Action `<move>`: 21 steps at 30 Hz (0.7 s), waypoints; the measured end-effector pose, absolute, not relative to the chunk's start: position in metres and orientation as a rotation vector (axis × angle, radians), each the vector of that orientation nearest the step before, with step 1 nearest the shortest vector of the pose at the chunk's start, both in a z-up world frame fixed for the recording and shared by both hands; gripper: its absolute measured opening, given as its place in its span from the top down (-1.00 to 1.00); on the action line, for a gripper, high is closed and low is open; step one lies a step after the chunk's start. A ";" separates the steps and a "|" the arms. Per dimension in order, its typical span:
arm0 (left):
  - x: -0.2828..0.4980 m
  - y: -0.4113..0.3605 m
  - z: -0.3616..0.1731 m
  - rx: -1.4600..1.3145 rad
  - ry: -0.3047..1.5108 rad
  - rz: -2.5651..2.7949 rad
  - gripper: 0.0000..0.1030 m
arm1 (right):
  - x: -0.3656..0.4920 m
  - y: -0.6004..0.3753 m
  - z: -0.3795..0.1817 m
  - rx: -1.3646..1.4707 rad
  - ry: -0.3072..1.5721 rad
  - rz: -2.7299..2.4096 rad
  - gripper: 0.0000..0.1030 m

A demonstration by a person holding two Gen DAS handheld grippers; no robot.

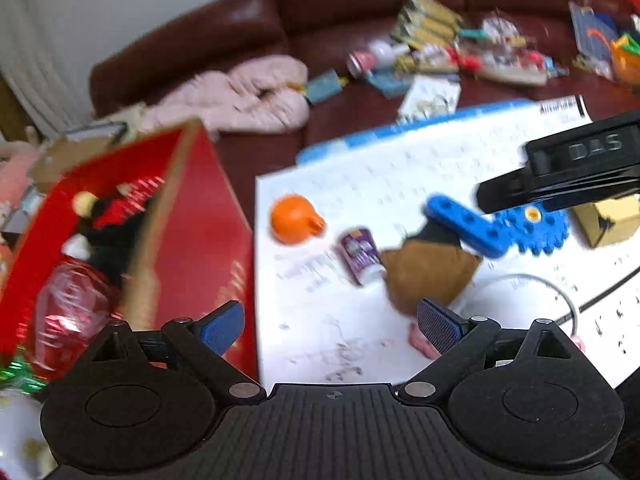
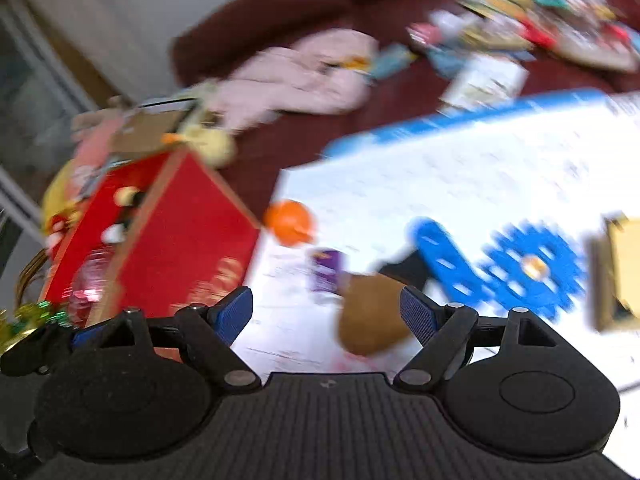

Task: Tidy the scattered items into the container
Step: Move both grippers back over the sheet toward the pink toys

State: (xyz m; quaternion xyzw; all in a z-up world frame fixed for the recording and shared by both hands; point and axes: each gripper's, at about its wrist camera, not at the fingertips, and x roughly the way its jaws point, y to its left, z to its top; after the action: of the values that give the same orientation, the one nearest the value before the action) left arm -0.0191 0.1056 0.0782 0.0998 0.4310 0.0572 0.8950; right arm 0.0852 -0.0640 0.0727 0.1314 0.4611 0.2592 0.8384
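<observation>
Sofa (image 1: pixel 256 12) behind; red box (image 1: pixel 200 240) beside white sheet (image 1: pixel 400 184).

Bare white sheet (image 1: pixel 400 184) lies open behind the scattered orange toy (image 1: pixel 295 219), purple bottle (image 1: pixel 360 255), brown plush (image 1: pixel 428 276) and blue gear (image 1: pixel 532 229); the red box (image 1: pixel 200 248) walls off the left edge.
</observation>
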 end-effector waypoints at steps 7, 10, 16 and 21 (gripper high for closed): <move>-0.004 0.092 0.014 0.198 1.001 0.043 -0.92 | 0.081 -0.093 0.016 0.321 1.107 0.435 -0.62; -0.002 0.087 -0.001 0.207 1.020 0.017 -0.92 | 0.082 -0.104 -0.003 0.365 1.161 0.387 -0.62; 0.011 0.077 -0.016 0.236 1.014 -0.023 -0.92 | 0.085 -0.122 -0.013 0.366 1.161 0.323 -0.58; 0.032 0.071 -0.026 0.244 1.000 -0.023 -0.92 | 0.077 -0.144 -0.028 0.345 1.209 0.238 -0.18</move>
State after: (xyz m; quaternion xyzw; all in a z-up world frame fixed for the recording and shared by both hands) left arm 0.0316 0.0711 -0.0260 0.1168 0.4782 -0.0110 0.8704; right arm 0.0773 -0.1445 -0.0284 0.1611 0.5639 0.1110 0.8023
